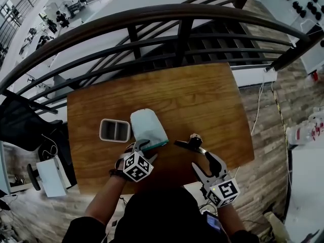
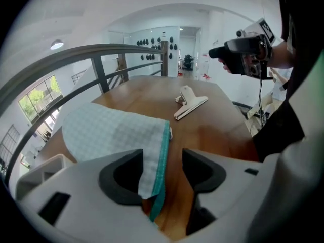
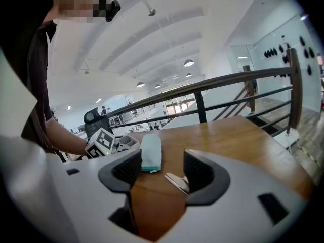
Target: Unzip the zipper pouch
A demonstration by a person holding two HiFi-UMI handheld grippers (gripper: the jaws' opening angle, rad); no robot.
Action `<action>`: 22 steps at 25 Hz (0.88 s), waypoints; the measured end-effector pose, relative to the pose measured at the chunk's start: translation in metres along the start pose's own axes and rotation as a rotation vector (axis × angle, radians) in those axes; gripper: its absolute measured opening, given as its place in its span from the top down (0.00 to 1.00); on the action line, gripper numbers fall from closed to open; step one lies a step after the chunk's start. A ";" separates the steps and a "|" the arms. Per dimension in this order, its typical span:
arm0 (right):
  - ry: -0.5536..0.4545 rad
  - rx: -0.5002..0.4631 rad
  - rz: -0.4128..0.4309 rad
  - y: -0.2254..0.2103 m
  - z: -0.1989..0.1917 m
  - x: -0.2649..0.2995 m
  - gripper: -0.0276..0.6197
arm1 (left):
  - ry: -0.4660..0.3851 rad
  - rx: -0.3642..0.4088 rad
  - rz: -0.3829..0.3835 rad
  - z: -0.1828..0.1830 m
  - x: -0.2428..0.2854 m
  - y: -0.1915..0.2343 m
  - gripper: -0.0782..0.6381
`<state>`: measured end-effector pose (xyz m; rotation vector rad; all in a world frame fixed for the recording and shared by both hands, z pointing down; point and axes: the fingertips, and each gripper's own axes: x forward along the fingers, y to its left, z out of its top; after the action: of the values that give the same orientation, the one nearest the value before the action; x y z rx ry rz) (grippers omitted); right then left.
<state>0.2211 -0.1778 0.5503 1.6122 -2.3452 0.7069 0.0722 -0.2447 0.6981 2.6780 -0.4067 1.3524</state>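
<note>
The zipper pouch (image 1: 148, 127) is pale checked fabric with a teal zipper edge (image 2: 163, 156) and lies flat on the wooden table (image 1: 202, 100). My left gripper (image 1: 144, 149) is at the pouch's near end. In the left gripper view the pouch's (image 2: 116, 133) teal corner sits between the jaws of my left gripper (image 2: 162, 173), against the left pad, with a gap to the right pad. My right gripper (image 1: 190, 155) stands open to the right of the pouch. Nothing is between the jaws of my right gripper (image 3: 161, 170), and the pouch (image 3: 151, 152) lies beyond them.
A grey two-compartment tray (image 1: 115, 130) sits just left of the pouch. A metal clip (image 1: 194, 138) lies on the table by my right gripper's tips, the same clip (image 2: 190, 103) right of the pouch. A dark railing (image 1: 152, 24) runs behind the table's far edge.
</note>
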 end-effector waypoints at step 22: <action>0.007 -0.058 0.015 0.030 0.001 -0.002 0.57 | 0.024 -0.082 0.003 -0.006 -0.024 -0.014 0.82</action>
<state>0.1942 -0.1684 0.5405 1.5672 -2.3525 0.6401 0.0576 -0.2250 0.6828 2.5934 -0.4536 1.3368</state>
